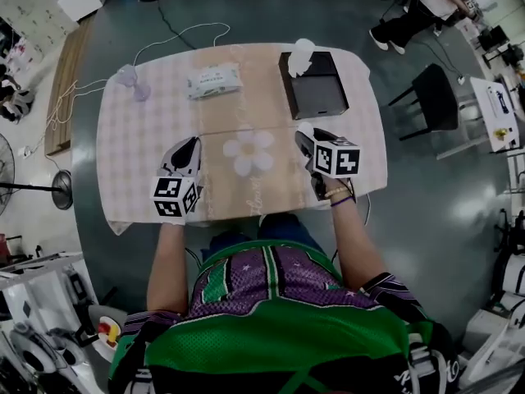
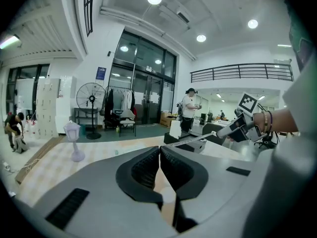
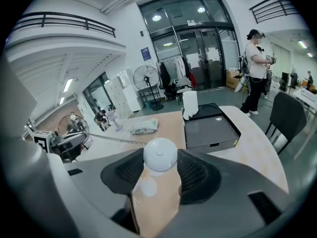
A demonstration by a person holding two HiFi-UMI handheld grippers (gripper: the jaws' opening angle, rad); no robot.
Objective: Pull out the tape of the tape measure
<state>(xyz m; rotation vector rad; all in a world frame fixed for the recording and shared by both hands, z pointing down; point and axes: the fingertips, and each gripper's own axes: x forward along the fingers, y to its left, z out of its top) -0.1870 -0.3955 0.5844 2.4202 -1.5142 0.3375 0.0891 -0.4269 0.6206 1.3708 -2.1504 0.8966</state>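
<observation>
Over the bench's near edge, the tape measure case is clamped between the right gripper's spread fingers. The tape is stretched leftward, its tip apparently pinched by the left gripper's closed fingers, for tension.

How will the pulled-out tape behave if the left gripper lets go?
The tape runs thin and straight from the round case, so it would probably snap back into it. Being a narrow strip, it likely sags or twists once slack.
</observation>
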